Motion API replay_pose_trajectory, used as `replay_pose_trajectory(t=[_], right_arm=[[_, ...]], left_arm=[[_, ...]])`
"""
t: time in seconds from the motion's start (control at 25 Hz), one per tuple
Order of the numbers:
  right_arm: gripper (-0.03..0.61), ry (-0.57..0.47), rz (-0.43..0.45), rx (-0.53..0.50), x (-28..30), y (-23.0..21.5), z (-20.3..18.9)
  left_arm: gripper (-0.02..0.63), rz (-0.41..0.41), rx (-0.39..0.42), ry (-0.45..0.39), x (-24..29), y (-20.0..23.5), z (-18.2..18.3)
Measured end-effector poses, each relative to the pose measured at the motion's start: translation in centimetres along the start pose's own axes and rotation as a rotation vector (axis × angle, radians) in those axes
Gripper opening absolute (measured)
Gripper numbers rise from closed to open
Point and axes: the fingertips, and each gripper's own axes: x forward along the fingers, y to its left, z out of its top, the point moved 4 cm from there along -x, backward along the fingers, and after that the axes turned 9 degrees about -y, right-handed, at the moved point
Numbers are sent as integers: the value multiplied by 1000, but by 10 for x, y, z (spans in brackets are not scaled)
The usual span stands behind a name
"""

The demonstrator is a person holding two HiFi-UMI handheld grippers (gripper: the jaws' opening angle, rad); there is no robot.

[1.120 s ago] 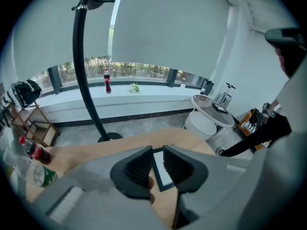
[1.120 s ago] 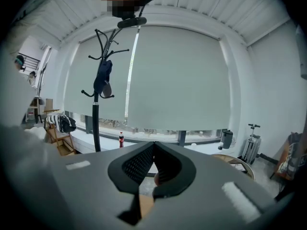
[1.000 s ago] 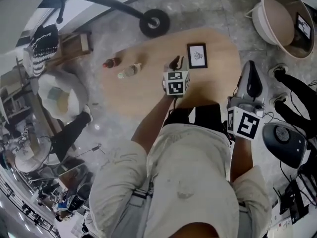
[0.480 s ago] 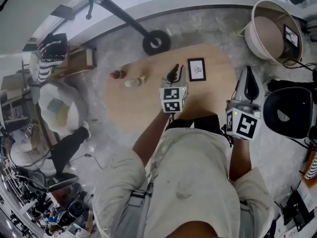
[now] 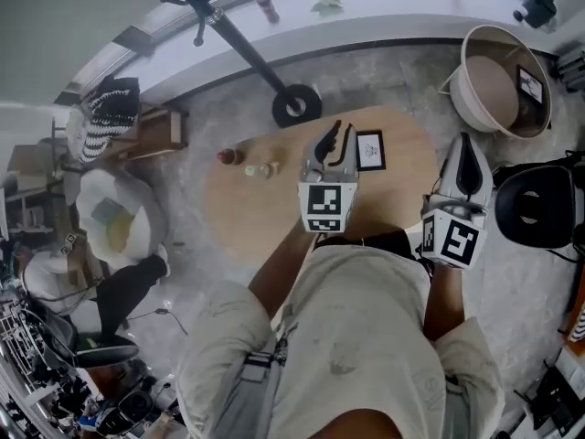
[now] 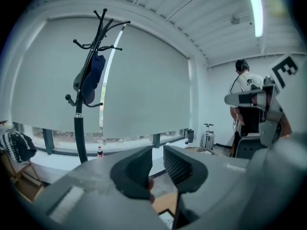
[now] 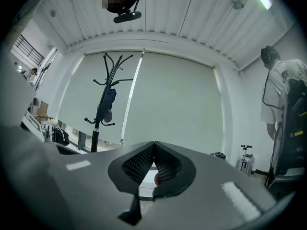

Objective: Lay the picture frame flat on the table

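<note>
Picture frame [image 5: 370,150]: toward 1 o'clock on the oval table [image 5: 247,210], face up, seemingly flat already.
Left gripper [image 5: 333,137]: just beside the frame; jaws a narrow slit apart, nothing between.
Right gripper [image 5: 463,150]: pressed closed, empty, off the table at 3 o'clock.
Handling: I judge it light, stiff and breakable, so I'd pinch the border.

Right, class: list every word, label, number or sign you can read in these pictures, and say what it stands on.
No text is readable.
Picture frame: dark print inside, too small to read.
Bottle on the table: any label too small to read.
Left marker cube, right marker cube: square patterns, no words.
</note>
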Motion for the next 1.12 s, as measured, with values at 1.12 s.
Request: replay_pose_trajectory(t=[1.12], right_arm=[[2, -131, -56, -18, -14, -18, 73]], left_arm=[[67, 6, 109, -302, -21, -24, 156]])
